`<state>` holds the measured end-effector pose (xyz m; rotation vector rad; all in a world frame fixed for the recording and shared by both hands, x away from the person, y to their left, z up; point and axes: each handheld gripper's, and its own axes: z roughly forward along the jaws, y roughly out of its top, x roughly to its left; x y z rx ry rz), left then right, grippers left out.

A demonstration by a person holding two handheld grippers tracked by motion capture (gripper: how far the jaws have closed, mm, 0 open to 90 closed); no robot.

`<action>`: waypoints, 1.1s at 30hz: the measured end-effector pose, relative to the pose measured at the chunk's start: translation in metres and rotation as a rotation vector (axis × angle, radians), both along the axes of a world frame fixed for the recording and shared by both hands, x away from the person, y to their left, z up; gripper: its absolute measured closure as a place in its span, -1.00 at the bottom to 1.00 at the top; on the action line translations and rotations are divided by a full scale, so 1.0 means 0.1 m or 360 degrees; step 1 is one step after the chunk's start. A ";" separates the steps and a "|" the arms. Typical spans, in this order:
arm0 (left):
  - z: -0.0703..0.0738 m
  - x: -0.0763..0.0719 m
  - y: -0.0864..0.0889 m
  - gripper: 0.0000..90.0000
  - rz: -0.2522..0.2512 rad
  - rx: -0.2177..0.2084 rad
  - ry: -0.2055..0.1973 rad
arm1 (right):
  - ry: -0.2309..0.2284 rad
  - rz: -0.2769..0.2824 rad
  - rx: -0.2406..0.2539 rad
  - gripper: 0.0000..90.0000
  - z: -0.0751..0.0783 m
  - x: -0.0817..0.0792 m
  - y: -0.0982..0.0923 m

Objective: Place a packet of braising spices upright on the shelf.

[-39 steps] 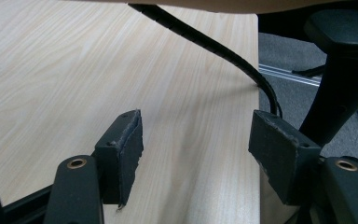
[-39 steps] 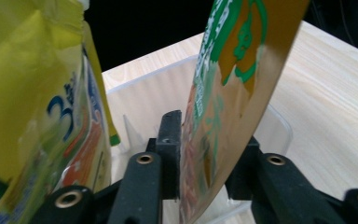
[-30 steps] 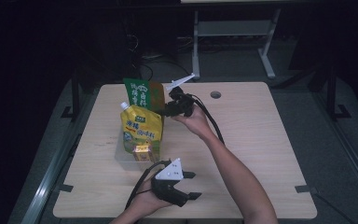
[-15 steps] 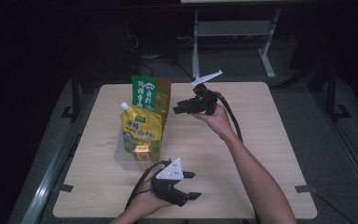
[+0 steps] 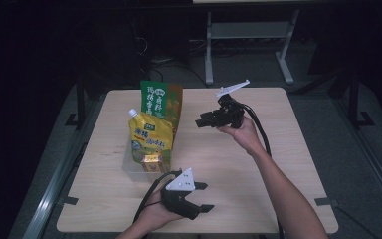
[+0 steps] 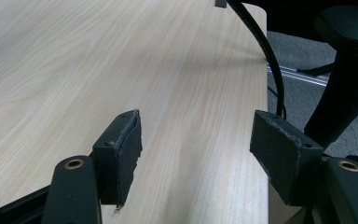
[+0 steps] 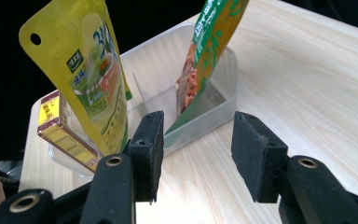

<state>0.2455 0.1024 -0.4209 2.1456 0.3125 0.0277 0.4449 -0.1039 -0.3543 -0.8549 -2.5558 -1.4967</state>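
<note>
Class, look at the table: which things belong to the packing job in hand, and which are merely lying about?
In the job: clear bin, green packet, yellow pouch, small yellow box, right claw.

Lying about: left claw, open and resting on the table; metal stand behind.

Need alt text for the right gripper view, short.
Open right gripper, nothing between its jaws, faces a clear plastic bin on a wooden table. The bin holds an upright yellow pouch, a green pouch and a small yellow box.
</note>
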 end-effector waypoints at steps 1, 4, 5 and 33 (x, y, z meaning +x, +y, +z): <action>0.00 0.00 0.00 -0.26 0.0000 0.0000 0.0001 | -0.0012 -0.0004 0.0001 0.17 0.00 -0.02 -0.02; 0.00 0.00 0.00 -0.27 0.0001 0.0009 0.0004 | -0.0012 -0.0025 -0.0010 0.12 0.01 -0.06 -0.08; 0.00 0.00 0.00 -0.27 0.0001 0.0006 0.0003 | -0.0010 -0.0024 -0.0013 0.11 0.00 -0.07 -0.10; -0.02 0.06 0.03 -0.39 0.0076 0.0007 0.0012 | 0.0023 -0.0053 -0.0012 -0.03 -0.06 -0.35 -0.60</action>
